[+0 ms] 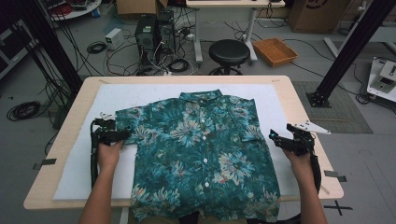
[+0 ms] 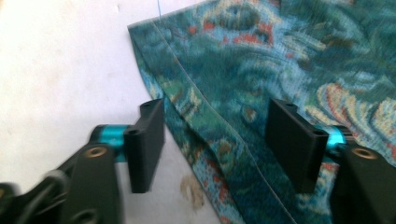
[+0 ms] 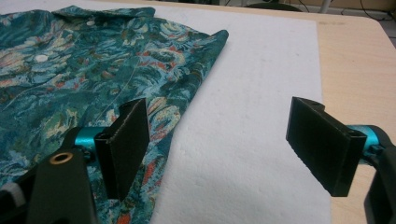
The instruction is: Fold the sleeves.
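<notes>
Flanking shirt (image 1: 201,149) (jaws apart)

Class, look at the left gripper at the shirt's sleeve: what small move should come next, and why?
Probably close the left gripper on the sleeve hem: its jaws straddle the edge with cloth between them, not yet pinched. The shirt lies flat on the white mat.

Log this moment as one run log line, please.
shirt: flat on white pad | left gripper: jaws straddle sleeve hem, not pressing | right gripper: open beside shirt edge
</notes>
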`<control>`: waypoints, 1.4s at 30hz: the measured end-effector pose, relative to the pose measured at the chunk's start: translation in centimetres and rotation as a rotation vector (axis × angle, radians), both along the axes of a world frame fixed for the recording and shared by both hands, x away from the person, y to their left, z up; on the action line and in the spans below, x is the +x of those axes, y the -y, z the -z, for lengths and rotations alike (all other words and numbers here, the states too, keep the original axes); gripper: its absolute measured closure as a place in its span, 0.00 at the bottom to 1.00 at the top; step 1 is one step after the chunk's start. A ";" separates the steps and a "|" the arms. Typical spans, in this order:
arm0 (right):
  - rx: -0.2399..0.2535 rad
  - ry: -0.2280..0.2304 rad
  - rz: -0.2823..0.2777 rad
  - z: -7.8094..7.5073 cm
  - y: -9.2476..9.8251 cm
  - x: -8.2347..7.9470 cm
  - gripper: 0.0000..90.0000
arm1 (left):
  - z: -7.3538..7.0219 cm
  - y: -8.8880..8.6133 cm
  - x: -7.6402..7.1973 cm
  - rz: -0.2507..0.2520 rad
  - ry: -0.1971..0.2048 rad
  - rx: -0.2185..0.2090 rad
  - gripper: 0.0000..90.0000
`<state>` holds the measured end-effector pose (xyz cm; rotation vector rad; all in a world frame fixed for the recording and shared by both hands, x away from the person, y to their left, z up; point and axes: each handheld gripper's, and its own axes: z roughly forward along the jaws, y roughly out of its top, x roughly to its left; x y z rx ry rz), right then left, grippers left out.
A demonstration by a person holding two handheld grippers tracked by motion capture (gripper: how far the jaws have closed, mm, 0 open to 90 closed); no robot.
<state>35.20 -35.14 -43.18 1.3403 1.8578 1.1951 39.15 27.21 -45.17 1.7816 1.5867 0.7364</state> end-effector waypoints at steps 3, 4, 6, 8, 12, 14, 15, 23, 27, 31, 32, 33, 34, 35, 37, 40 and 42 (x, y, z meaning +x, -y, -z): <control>0.003 0.009 -0.002 -0.1 0.1 -0.1 0.24 | -0.1 0.2 -0.1 0.006 0.002 -0.008 0.54; 0.006 0.010 0.000 -0.1 0.0 -0.1 0.24 | -0.1 0.2 -0.2 0.003 0.008 -0.013 0.62; 0.007 0.016 -0.004 -0.2 0.0 -0.1 0.24 | -0.1 0.1 -0.3 -0.001 0.010 -0.021 0.72; 0.009 0.016 -0.006 -0.2 0.0 -0.1 0.24 | -0.2 0.0 -0.4 0.004 0.004 -0.041 0.86; 0.014 0.013 -0.009 -0.2 0.0 -0.1 0.24 | -0.3 0.0 -0.3 -0.007 0.011 -0.086 0.96; 0.017 0.013 -0.010 -0.2 -0.1 0.0 0.24 | -0.8 0.6 -0.2 0.015 0.042 -0.095 0.96; 0.019 0.012 -0.010 -0.2 -0.1 0.0 0.24 | -1.1 1.1 -0.1 0.038 0.059 -0.088 0.96; 0.021 0.008 -0.013 -0.1 -0.3 0.0 0.24 | -3.9 6.8 0.4 0.232 0.141 -0.055 0.96; 0.023 0.010 -0.018 -0.2 -0.2 -0.1 0.24 | -4.8 9.7 0.2 0.354 0.191 -0.032 0.76; 0.025 0.001 -0.014 0.0 -0.1 -0.1 0.24 | -5.8 9.0 0.1 0.272 0.272 -0.072 0.57; 0.025 0.001 -0.014 0.0 -0.1 -0.1 0.24 | -5.9 8.6 0.1 0.253 0.267 -0.064 0.56; 0.027 0.001 -0.014 0.0 -0.1 -0.1 0.24 | -5.8 8.0 0.2 0.244 0.254 -0.062 0.55; 0.025 0.003 -0.016 -0.1 -0.1 -0.1 0.24 | -5.6 7.6 0.3 0.237 0.239 -0.065 0.55; 0.025 0.002 -0.016 -0.1 -0.2 -0.1 0.24 | -5.4 7.1 0.3 0.232 0.223 -0.063 0.55; 0.022 0.000 -0.019 0.0 -0.3 0.0 0.24 | -4.5 6.5 0.1 0.218 0.193 -0.049 0.55; 0.019 -0.004 -0.020 0.0 -0.4 0.0 0.24 | -2.8 5.9 -0.2 0.232 0.129 -0.007 0.55; 0.019 -0.005 -0.022 0.0 -0.4 0.0 0.24 | -1.8 5.8 -0.6 0.239 0.096 0.035 0.51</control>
